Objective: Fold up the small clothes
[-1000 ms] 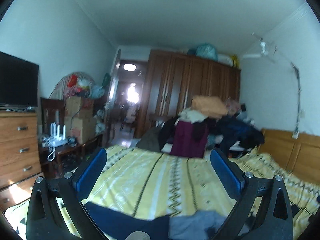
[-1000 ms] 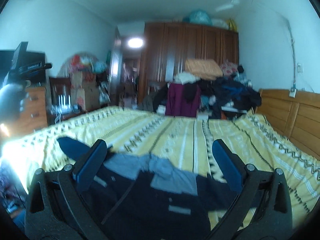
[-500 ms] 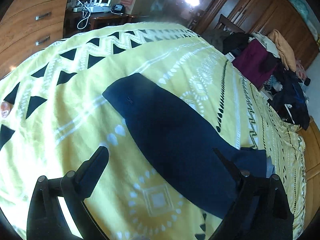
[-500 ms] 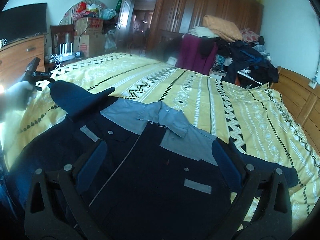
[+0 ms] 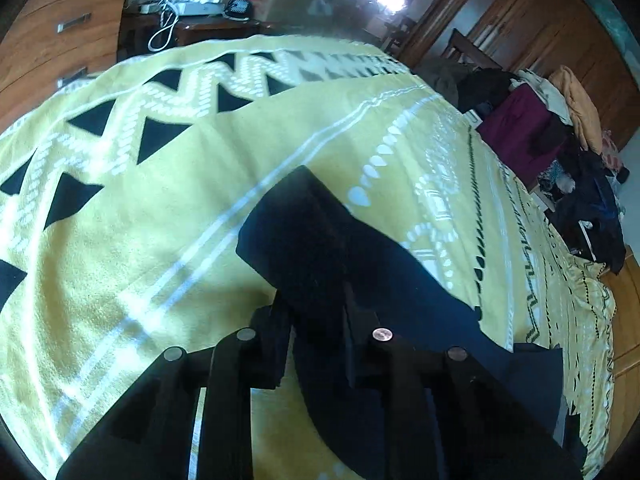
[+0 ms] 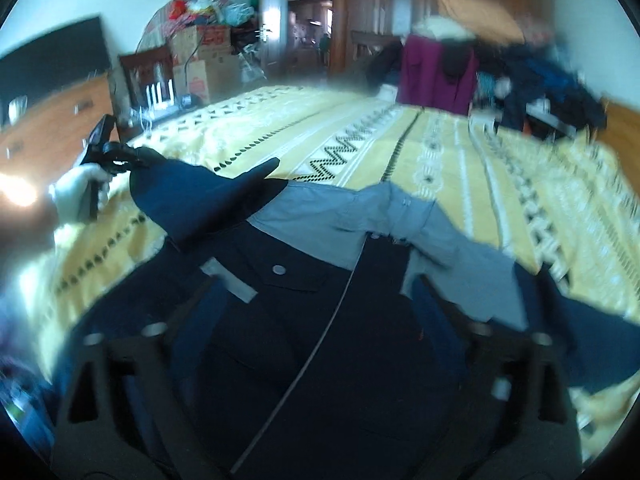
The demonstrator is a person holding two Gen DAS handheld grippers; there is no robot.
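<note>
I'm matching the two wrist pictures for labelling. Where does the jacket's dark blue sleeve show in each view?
Left wrist: the sleeve runs from centre to lower right, its cuff end clamped in the left tool.
Right wrist: the same sleeve lies at left centre, reaching to the left tool.
Shared landmark: the maroon garment past the bed.

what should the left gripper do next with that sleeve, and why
Probably carry the navy sleeve inward across the jacket's front. The left gripper looks shut on the sleeve's cuff end, and the right wrist view shows that sleeve lifted and still stretched out sideways over the yellow bedspread. The right gripper hangs open over the chest.
</note>
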